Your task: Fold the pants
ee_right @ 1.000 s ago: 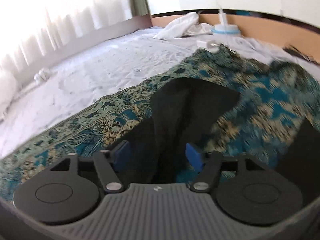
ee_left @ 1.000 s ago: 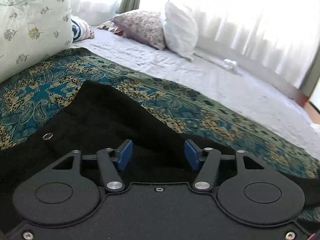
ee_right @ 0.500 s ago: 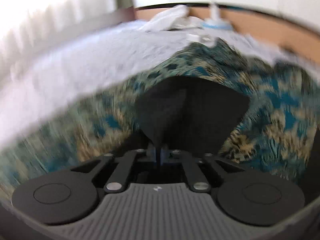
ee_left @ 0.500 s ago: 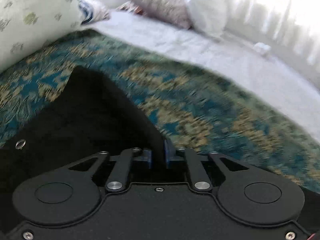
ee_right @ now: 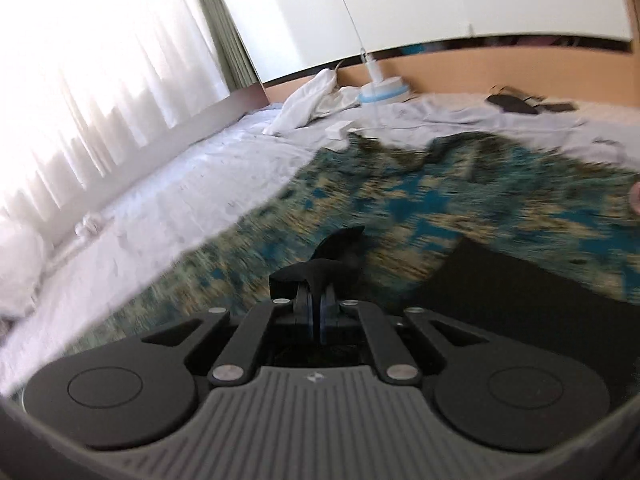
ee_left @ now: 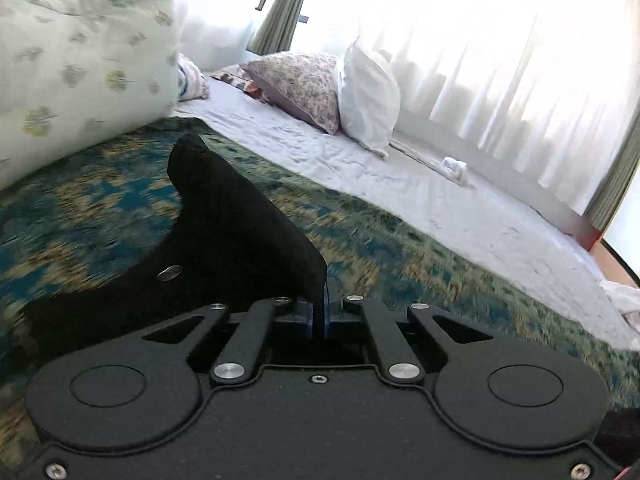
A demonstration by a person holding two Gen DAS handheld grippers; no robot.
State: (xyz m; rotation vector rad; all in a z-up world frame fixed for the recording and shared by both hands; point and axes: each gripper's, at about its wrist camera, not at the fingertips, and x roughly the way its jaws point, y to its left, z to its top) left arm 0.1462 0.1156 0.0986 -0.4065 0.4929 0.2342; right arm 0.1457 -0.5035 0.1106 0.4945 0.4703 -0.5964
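Pants (ee_left: 224, 232), black, draped over a teal patterned bedspread (ee_left: 92, 208) on the bed, one edge raised. Left hand-held gripper (ee_left: 323, 312): clenched on a lifted fold beside the metal button (ee_left: 170, 272). Right hand-held gripper (ee_right: 316, 314): pinched on a bunched edge of the same pants (ee_right: 532, 284), remainder lying flat at lower right.

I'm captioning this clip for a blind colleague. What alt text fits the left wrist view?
The left gripper is shut on the edge of the black pants, lifting a flap of cloth off a teal patterned bedspread. A metal button shows on the fabric. Behind are pillows, a white sheet and bright curtains.
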